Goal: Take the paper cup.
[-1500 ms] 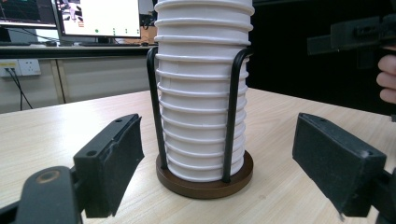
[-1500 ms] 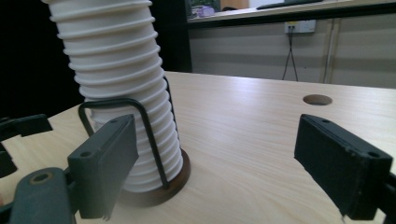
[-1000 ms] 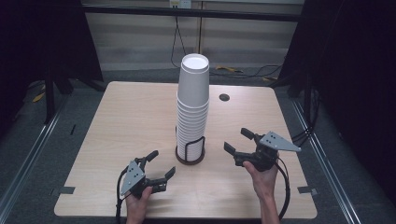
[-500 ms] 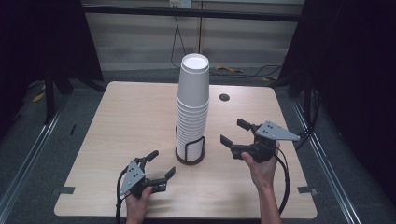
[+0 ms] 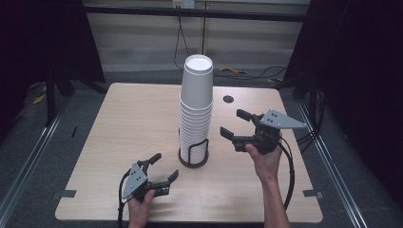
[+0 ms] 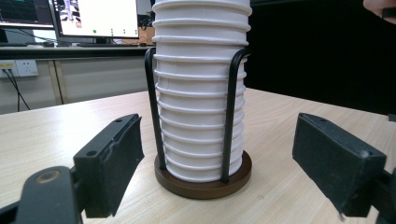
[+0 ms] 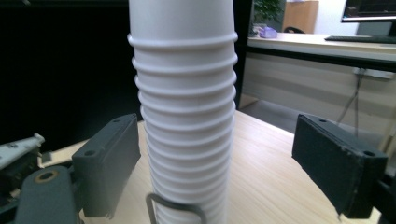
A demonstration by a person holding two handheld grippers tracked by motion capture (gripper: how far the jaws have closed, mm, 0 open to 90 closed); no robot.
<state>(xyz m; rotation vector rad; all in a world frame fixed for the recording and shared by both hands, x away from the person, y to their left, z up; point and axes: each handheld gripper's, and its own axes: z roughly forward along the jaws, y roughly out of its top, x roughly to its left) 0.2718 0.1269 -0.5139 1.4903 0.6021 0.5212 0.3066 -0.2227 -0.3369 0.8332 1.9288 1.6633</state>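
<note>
A tall stack of white paper cups point(image 5: 196, 109) stands upright in a black wire holder with a round brown base point(image 5: 193, 159) at the middle of the wooden table point(image 5: 119, 123). My left gripper point(image 5: 166, 166) rests low near the front edge, left of the holder, open and holding nothing. In the left gripper view the cups point(image 6: 201, 93) and base point(image 6: 205, 184) stand a little beyond the jaws. My right gripper point(image 5: 231, 122) hovers to the right of the stack, raised above the table, open and holding nothing. In the right gripper view the ribbed cups point(image 7: 184, 116) rise ahead of the jaws.
A small dark round grommet point(image 5: 228, 99) sits in the tabletop behind the stack. Black frame rails run along the table's back and sides, with cables on the floor behind. A desk with monitors point(image 6: 93, 18) stands beyond the table.
My right gripper has risen and shifted slightly toward the cup stack. The left gripper and the stack have stayed put.
</note>
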